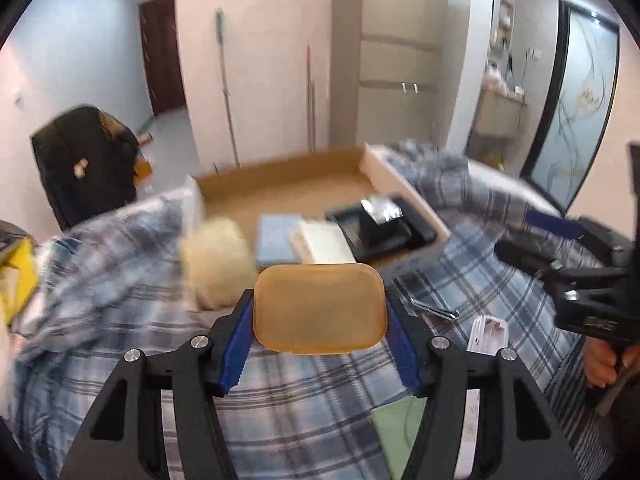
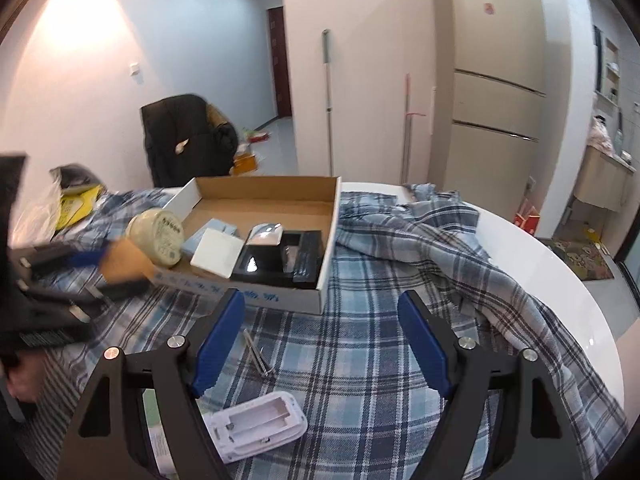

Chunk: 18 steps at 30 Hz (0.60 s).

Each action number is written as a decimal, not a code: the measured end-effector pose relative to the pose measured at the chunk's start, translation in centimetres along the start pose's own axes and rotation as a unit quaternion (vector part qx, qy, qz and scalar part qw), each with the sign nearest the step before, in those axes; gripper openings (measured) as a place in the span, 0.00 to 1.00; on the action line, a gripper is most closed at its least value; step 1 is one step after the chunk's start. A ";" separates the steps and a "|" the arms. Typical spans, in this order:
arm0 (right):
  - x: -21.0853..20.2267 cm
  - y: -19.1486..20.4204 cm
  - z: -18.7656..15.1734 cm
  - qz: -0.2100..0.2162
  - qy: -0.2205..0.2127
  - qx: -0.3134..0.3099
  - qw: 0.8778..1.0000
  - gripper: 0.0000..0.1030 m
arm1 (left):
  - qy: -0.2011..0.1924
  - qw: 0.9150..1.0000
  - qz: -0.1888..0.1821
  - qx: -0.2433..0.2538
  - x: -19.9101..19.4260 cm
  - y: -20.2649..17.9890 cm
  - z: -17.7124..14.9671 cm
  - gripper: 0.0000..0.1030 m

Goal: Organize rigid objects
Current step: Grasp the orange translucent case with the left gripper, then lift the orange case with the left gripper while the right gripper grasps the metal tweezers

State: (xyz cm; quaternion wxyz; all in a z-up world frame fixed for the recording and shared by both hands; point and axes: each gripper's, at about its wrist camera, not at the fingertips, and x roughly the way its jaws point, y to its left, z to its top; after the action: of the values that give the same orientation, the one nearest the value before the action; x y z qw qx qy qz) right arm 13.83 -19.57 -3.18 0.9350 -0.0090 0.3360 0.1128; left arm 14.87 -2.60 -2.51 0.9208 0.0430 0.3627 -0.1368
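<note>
An amber translucent rounded box (image 1: 319, 309) sits clamped between the blue fingers (image 1: 237, 354) of the left gripper (image 1: 319, 312), raised above the plaid cloth (image 1: 304, 392) — just short of the near wall of the shallow cardboard box (image 1: 288, 188) that lies ahead of those fingers. Inside that box, beyond the fingertips, lie a pale blue flat box (image 1: 277, 240), a white flat box (image 1: 322, 240) and a black tray (image 1: 380, 228) with a shiny silver piece on it. A round cream jar (image 1: 218, 260) stands ahead and left of the fingers, by the box's corner.

The right gripper (image 2: 322, 344) hangs with its fingers spread wide and nothing between them — metal tweezers (image 2: 258, 354) lie on the cloth just inside its left finger, and a white battery holder (image 2: 260, 428) lies below, near that finger's base. The white round tabletop (image 2: 568, 300) shows off to the right.
</note>
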 end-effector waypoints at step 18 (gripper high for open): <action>4.8 2.4 -2.2 0.074 0.136 -0.095 0.983 0.38 | -0.078 0.997 0.017 -0.019 -4.3 2.7 -2.1 0.62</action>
State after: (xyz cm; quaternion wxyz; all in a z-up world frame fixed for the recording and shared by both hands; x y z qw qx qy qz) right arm 15.51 -16.46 -7.81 0.8646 -0.0881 0.4476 0.2106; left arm 11.22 1.33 -1.17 0.9490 0.0214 0.2919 -0.1171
